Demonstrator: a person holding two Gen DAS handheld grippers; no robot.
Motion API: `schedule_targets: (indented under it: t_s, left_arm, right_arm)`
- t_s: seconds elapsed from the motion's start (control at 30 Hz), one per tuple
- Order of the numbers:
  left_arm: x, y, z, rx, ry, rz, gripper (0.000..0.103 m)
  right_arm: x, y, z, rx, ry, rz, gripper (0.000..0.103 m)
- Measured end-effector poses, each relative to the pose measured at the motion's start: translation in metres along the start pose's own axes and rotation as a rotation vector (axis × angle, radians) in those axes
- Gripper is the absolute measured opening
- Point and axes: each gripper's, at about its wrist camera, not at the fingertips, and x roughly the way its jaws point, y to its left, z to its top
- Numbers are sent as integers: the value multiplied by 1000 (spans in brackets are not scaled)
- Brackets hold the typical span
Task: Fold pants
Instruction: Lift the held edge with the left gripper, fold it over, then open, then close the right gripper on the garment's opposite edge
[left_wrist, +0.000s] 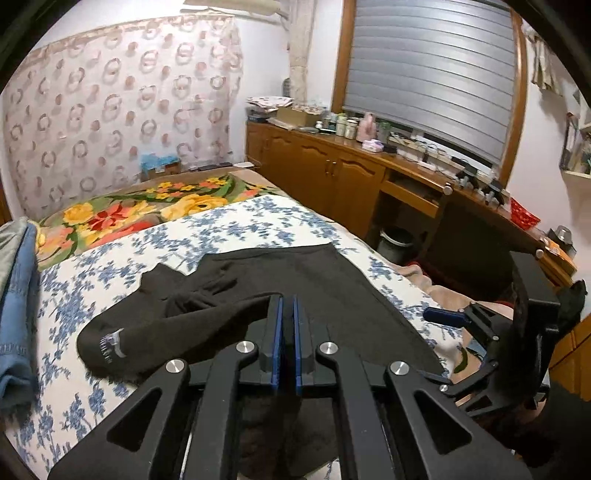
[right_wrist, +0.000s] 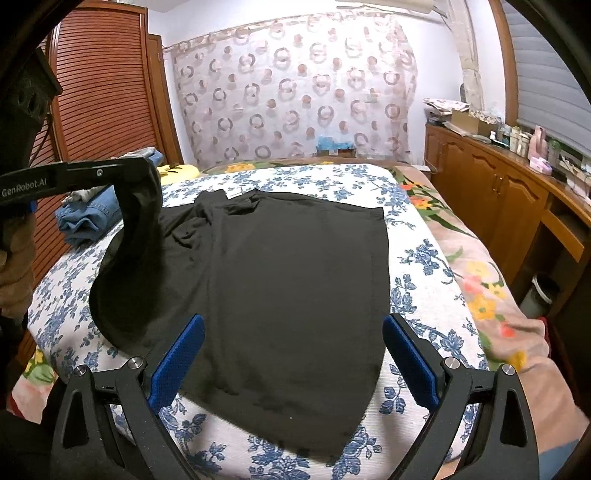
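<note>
My left gripper (right_wrist: 142, 166) pinches one end of the black pants (right_wrist: 288, 280) on the bed (right_wrist: 417, 295), so I should carry it across slowly, my right gripper (right_wrist: 293, 354) staying spread.

**Clearances and obstructions around the bed**

- Open floral sheet (right_wrist: 417, 266) to the right of the black pants (right_wrist: 280, 295), up to the flowered blanket (right_wrist: 476, 295) at the bed edge; passable.
- Bare sheet strip beyond the pants' far edge, toward the patterned curtain (right_wrist: 295, 92).
- Left flank crowded: raised pant fabric hanging from the left gripper (right_wrist: 133, 166), folded jeans stack (right_wrist: 88, 218) just behind it.
- Right gripper (right_wrist: 293, 354) low over the near hem, fingers spread wide, nothing between.
- Right of the bed: narrow aisle, blocked by wooden cabinets (left_wrist: 325, 170), a pulled-out drawer (left_wrist: 410, 192), a bin (left_wrist: 397, 240) on the floor.
- Cabinet top cluttered with bottles and boxes.
</note>
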Motion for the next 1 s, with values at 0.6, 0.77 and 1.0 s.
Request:
schedule_targets:
  t_s: [0.6, 0.77, 1.0]
  left_arm:
    - [-23, 62, -55, -134, 17, 133, 82]
    - [-15, 73, -76, -161, 64, 168, 82]
    - [-10, 69, -95, -194, 104, 155, 82]
  right_arm:
    - [13, 7, 14, -47, 0, 8, 92]
    - [17, 10, 21, -46, 3, 42, 73]
    - [27, 23, 36, -69, 5, 105, 46]
